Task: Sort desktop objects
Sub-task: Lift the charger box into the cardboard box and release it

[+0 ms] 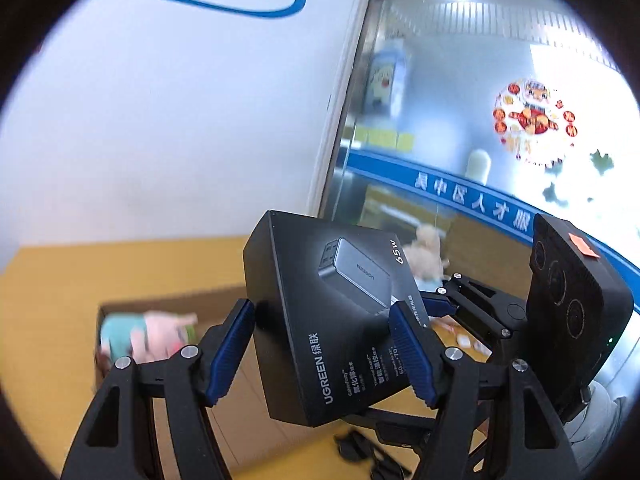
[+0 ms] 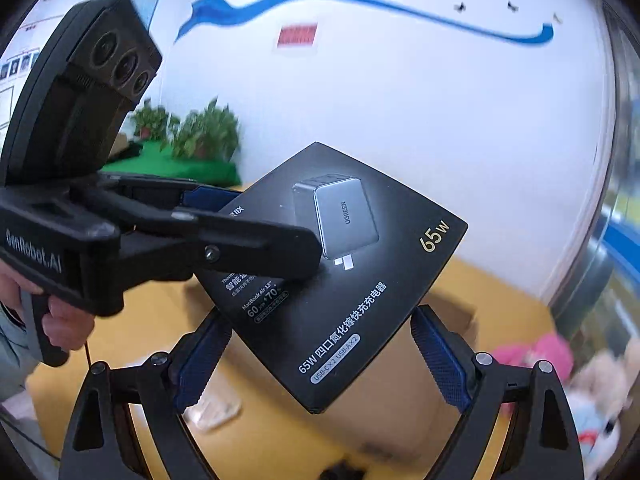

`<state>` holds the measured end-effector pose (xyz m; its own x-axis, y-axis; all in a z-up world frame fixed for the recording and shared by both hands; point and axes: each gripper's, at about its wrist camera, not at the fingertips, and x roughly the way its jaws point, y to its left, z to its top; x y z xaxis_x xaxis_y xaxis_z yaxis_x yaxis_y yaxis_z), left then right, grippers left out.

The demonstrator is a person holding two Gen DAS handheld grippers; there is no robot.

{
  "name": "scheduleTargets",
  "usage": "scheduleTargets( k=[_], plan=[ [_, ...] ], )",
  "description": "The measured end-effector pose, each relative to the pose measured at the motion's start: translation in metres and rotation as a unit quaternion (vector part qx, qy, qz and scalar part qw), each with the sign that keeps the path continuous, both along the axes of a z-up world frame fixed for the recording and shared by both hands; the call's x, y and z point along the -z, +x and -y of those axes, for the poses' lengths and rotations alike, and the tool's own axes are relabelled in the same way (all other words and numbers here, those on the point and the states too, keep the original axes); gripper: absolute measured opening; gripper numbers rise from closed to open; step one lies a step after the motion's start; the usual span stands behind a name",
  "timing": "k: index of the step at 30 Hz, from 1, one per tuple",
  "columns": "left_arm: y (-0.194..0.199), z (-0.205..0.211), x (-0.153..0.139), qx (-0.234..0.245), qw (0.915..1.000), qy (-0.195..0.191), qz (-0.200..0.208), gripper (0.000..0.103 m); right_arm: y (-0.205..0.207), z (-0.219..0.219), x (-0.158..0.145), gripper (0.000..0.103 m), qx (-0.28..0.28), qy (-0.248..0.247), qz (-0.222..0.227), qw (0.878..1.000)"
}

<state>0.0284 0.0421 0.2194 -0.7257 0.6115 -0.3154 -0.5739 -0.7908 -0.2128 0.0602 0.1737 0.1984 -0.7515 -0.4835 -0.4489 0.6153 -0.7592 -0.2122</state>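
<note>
A black UGREEN 65W charger box point(image 1: 332, 320) is held in the air, tilted, above a yellow table point(image 1: 48, 300). My left gripper point(image 1: 322, 354) is shut on the box, its blue pads pressing both sides. In the right wrist view the same box point(image 2: 360, 280) shows with the left gripper clamped on its left edge point(image 2: 240, 232). My right gripper point(image 2: 320, 356) is open, its blue fingers point(image 2: 440, 360) on either side of the box's lower corner without touching it. The right gripper body also appears in the left wrist view point(image 1: 572, 312).
An open cardboard box point(image 1: 168, 312) on the table holds a pink and teal plush toy point(image 1: 148, 336). More plush toys point(image 2: 592, 384) lie at the right. A white wall and glass partition point(image 1: 460, 120) stand behind. Potted plants point(image 2: 200, 132) sit far left.
</note>
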Motion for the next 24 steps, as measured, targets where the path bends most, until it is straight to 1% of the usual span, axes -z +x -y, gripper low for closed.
scheduleTargets(
  k=[2,4,6,8,9,10,12,14,15,17,19,20,22,24],
  plan=[
    [-0.026,0.003,-0.017,0.003,0.9999,0.012,-0.002,0.069,-0.022,0.0,-0.023,0.091,-0.004,0.003,-0.023,1.0],
    [-0.052,0.006,-0.025,0.002,0.9997,0.023,0.005,0.069,-0.044,0.001,-0.037,0.091,-0.008,0.002,-0.026,1.0],
    [-0.078,0.005,-0.025,-0.007,0.9998,0.018,0.012,0.069,-0.076,0.0,-0.045,0.091,-0.016,-0.001,-0.016,1.0],
    [-0.106,-0.001,-0.017,-0.023,0.9995,0.004,0.023,0.069,-0.116,0.003,-0.041,0.091,-0.025,0.004,0.006,1.0],
    [-0.123,-0.003,-0.009,-0.031,0.9989,0.002,0.035,0.069,-0.129,0.003,-0.037,0.091,-0.027,0.006,0.017,0.999],
    [-0.137,-0.004,0.0,-0.037,0.9982,0.004,0.048,0.069,-0.152,0.005,-0.029,0.091,-0.03,0.008,0.037,0.999],
    [-0.167,-0.006,0.021,-0.044,0.9957,0.01,0.081,0.069,-0.181,0.006,-0.012,0.091,-0.034,0.007,0.067,0.997],
    [-0.199,-0.012,0.047,-0.047,0.992,0.009,0.116,0.069,-0.22,0.003,0.016,0.091,-0.037,0.002,0.109,0.993],
    [-0.211,-0.014,0.059,-0.048,0.99,0.008,0.132,0.069,-0.232,0.002,0.026,0.091,-0.037,0.001,0.123,0.992],
    [-0.237,-0.024,0.088,-0.054,0.9845,0.002,0.167,0.069,-0.263,0.0,0.054,0.091,-0.029,0.006,0.158,0.987],
    [-0.261,-0.033,0.113,-0.06,0.9797,-0.008,0.191,0.069,-0.291,-0.001,0.084,0.091,-0.021,0.02,0.188,0.982],
    [-0.267,-0.036,0.124,-0.062,0.9777,-0.012,0.2,0.069,-0.3,-0.001,0.095,0.091,-0.018,0.025,0.198,0.98],
    [-0.285,-0.042,0.148,-0.066,0.9704,-0.015,0.232,0.069,-0.324,0.0,0.122,0.091,-0.017,0.035,0.226,0.973],
    [-0.295,-0.045,0.167,-0.071,0.9639,-0.019,0.256,0.068,-0.342,-0.001,0.141,0.091,-0.016,0.042,0.246,0.968]
  ],
)
